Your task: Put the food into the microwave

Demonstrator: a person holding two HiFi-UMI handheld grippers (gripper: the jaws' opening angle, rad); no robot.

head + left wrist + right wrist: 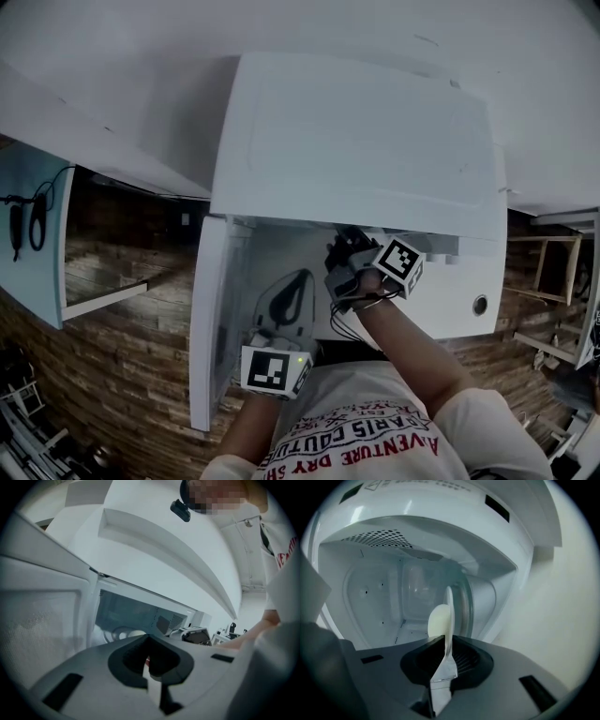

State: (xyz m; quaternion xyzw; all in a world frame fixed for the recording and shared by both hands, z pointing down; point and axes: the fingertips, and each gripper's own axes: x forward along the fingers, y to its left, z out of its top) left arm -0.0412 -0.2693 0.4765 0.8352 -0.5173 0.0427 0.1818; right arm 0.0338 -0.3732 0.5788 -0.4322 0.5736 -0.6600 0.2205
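Both left gripper [149, 662] and right gripper [449, 616] closed, empty, pale food [437, 623] inside microwave [370, 592], shirt [375, 394] perhaps reading "AVENTURE DRY"

Left gripper [148, 662] sits low at centre of the head view, jaws together, left forearm [246, 427] rising from the bottom edge; right gripper [446, 660], just right of centre on the outstretched right forearm [412, 347], pinches a thin plate [449, 616] rim
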